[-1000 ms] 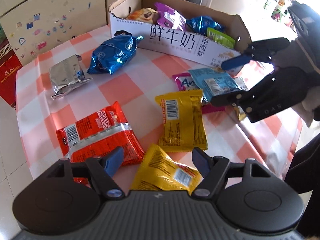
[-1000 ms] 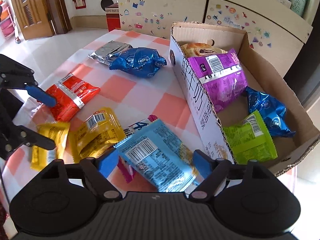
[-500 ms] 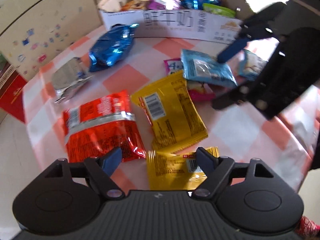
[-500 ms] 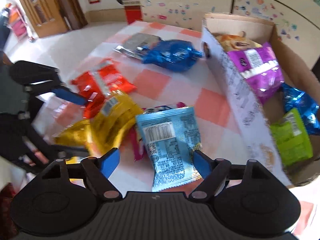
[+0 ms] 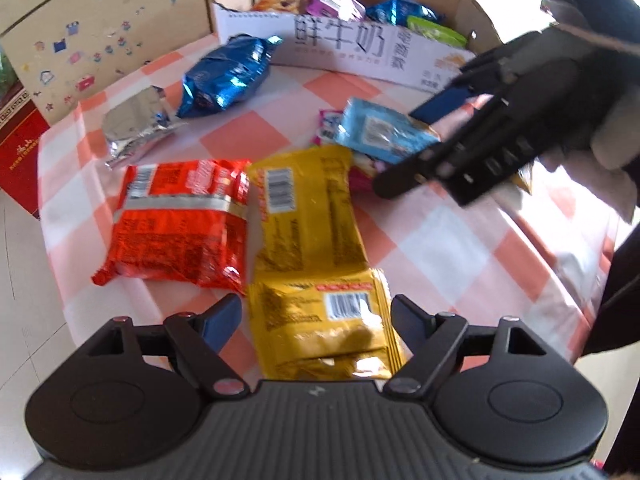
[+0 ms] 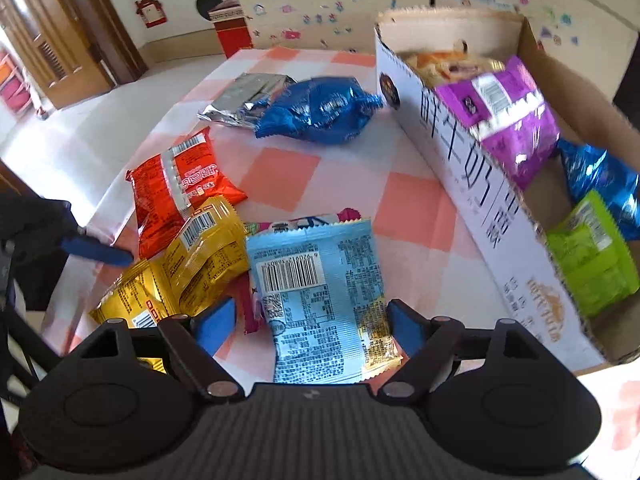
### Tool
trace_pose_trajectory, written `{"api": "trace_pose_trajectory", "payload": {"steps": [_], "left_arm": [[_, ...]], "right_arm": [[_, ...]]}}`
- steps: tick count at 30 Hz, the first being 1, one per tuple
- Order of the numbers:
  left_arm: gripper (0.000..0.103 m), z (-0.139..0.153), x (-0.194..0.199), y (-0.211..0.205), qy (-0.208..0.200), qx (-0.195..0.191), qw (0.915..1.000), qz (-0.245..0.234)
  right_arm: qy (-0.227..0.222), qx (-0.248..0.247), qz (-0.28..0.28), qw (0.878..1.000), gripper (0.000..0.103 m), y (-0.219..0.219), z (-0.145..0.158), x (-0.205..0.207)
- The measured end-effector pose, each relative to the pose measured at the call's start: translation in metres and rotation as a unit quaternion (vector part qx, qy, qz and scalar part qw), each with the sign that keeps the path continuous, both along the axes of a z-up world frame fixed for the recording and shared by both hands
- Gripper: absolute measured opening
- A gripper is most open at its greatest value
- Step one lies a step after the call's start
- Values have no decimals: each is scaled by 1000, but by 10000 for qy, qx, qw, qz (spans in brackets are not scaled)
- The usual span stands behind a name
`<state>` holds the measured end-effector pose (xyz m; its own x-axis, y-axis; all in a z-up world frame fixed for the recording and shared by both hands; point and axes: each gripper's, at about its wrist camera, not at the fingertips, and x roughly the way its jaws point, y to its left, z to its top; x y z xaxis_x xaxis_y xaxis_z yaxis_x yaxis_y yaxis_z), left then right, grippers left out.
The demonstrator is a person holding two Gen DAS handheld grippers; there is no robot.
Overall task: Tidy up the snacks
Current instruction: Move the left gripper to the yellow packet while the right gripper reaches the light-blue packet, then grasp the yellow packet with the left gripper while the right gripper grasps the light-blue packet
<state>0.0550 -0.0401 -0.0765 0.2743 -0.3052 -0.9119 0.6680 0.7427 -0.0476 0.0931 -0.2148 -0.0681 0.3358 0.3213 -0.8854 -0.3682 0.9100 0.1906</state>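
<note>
About half done, I judge: four or five packets lie in the milk carton box (image 6: 472, 196), seven outside it on the tabletop (image 5: 460, 240), while left gripper (image 5: 316, 320) and right gripper (image 6: 308, 320) straddle a yellow packet (image 5: 320, 328) and light-blue packet (image 6: 320, 300), fingers wide, gripping neither.

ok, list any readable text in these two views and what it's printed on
"鲜牛奶": large dark characters on the white side of the cardboard box, readable in the left wrist view; seen sideways in the right wrist view.
Smaller print beside it on the box: too blurred to read.
Barcodes and fine print on the light blue packet, both yellow packets and the red packet: too small or blurred to read.
</note>
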Motion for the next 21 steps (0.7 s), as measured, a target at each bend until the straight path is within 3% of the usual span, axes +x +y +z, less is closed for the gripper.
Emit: {"api": "trace_pose_trajectory", "payload": {"steps": [2,4,6,10,13,21], "left_arm": [[82,-4,-4,-2,-8,97,9999,-73],[81,-7,-8,-2,-65,184,9998,-99],[79,-9,-11,-3,-101,212,9997,-96],[65,-7,-12,-2,-151,133,9998,16],[49,-4,-10,-2,-119,1,9999,120],[33,11,-10,7,-153,-436,9982,393]], "right_arm": [[90,17,-145,9999,79,-2,-2,3],[113,98,-242,9996,65,-6,0,4],[100,197,-281,9994,62,-7,2,4],[6,121,-262,9996,61,-5,6,1],[-109,150,-364,9992,61,-4,12,-1],[-410,319,-719,9961,61,-10,29,-10]]}}
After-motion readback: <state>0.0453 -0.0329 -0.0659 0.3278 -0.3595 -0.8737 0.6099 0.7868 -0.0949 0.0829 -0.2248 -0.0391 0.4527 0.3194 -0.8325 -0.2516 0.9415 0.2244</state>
